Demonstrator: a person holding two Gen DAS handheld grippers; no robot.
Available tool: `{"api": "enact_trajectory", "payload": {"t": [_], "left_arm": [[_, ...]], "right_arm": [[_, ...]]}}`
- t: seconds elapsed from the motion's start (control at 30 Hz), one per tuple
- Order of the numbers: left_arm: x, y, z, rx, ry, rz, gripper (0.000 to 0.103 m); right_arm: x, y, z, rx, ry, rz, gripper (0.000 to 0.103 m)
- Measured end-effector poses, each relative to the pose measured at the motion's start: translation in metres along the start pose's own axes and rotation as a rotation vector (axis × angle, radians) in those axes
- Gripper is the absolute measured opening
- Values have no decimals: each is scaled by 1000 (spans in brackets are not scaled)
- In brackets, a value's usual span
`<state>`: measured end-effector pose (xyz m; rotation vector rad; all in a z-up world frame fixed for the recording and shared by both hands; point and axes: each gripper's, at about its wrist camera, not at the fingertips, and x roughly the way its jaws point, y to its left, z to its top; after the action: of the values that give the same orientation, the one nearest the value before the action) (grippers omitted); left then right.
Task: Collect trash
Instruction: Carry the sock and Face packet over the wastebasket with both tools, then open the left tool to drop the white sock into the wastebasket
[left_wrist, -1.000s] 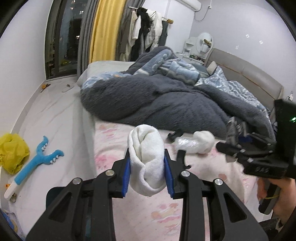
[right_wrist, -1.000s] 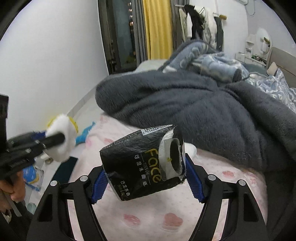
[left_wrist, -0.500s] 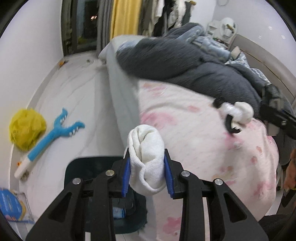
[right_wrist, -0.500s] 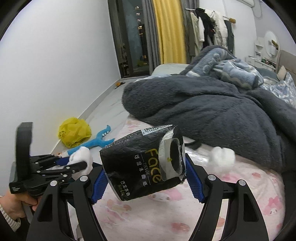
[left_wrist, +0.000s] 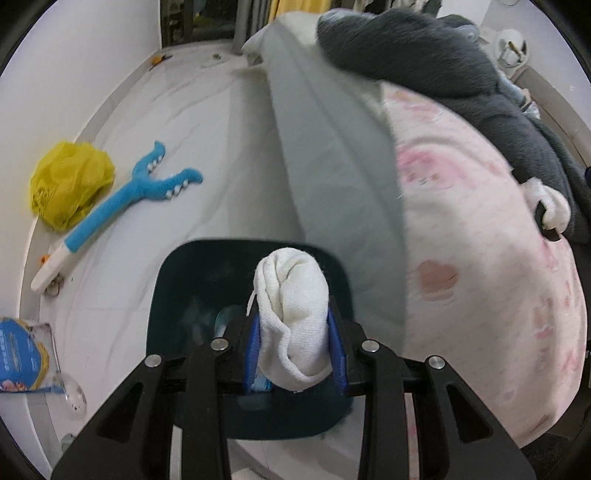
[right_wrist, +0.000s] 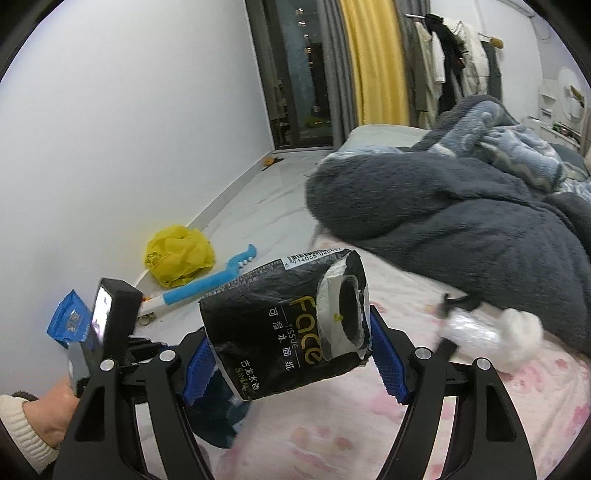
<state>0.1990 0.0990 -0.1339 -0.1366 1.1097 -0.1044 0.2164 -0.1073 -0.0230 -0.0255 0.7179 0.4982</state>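
Showing only leftward: bin (left_wrist: 177, 295) beneath wad (left_wrist: 291, 314).

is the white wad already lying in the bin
No, the white wad is clamped between the blue pads of the left gripper, held above the opening of the dark teal bin.

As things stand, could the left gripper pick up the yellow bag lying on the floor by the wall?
Probably not yet: the left gripper is shut on a white cloth wad above the dark bin, so its jaws are occupied. The floor path to the yellow bag looks unobstructed.
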Motion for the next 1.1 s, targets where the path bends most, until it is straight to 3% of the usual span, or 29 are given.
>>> {"api": "enact_trajectory", "payload": {"t": [0.27,0.6,0.73,0.83,0.93,1.1], "left_arm": [[20,25,-18,-27,134,20,35],[36,57,-34,-81,241,-16,39],[36,64,-38,-81,255,-22,43],[34,67,-41,-77,269,-27,57],[31,74,-41,-77,262,-33,64],[18,87,-40,-89,227,-42,68]], "right_arm": [[22,31,1,-33,29,48,75],[56,64,-1,-77,106,108,75],[71,76,-4,-89,135,117,75],[82,82,-8,-86,161,127,75],[94,87,-12,-83,191,131,75],[116,94,-20,-81,241,128,75]]}}
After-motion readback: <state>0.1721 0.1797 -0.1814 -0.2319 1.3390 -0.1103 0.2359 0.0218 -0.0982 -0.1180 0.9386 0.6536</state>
